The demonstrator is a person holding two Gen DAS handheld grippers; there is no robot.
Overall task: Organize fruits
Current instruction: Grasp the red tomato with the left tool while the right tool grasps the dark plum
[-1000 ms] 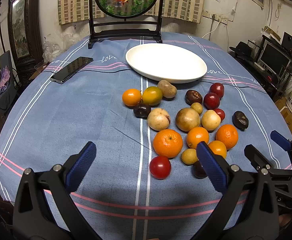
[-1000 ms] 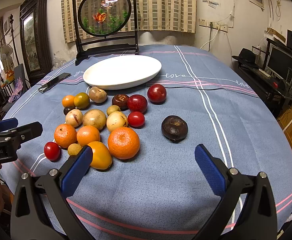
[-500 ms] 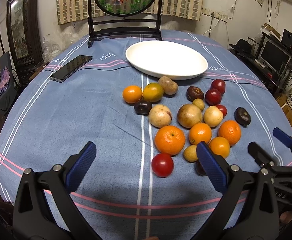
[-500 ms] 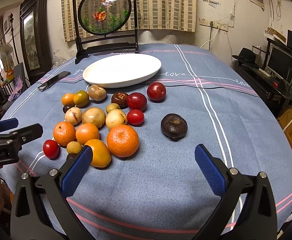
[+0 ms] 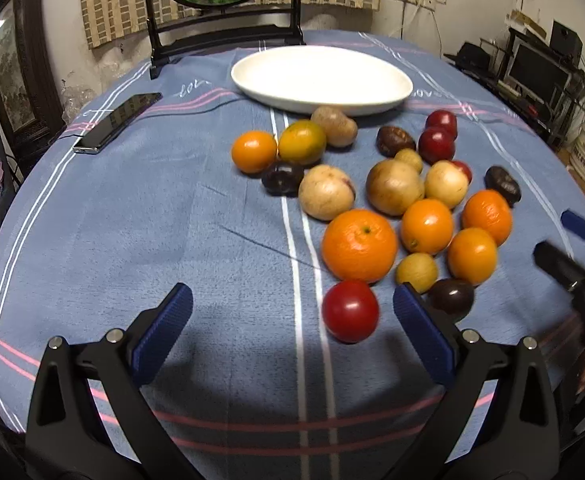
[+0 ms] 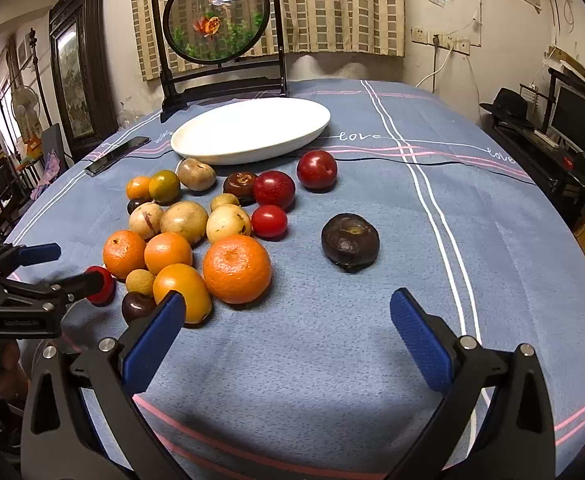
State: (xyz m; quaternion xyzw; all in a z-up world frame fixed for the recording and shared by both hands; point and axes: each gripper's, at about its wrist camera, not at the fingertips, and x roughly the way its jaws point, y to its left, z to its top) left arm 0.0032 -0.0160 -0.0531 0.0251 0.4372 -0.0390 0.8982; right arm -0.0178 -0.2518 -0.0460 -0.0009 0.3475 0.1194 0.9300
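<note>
Approach step: my left gripper (image 5: 292, 316) & right gripper (image 6: 286, 320) both spread, empty. Next: I'd straddle the round red tomato (image 5: 350, 311), clamp, carry to the white oval plate (image 5: 320, 76).

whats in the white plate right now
Nothing shows in the plate: its visible inside is bare white, and all the fruit lies on the cloth in front. The near rim hides a thin strip of the bottom.

both wrist views look low and forward across the table (image 5: 132, 220), sharing the fruit cluster (image 6: 196, 236) and white plate (image 5: 320, 76).
</note>
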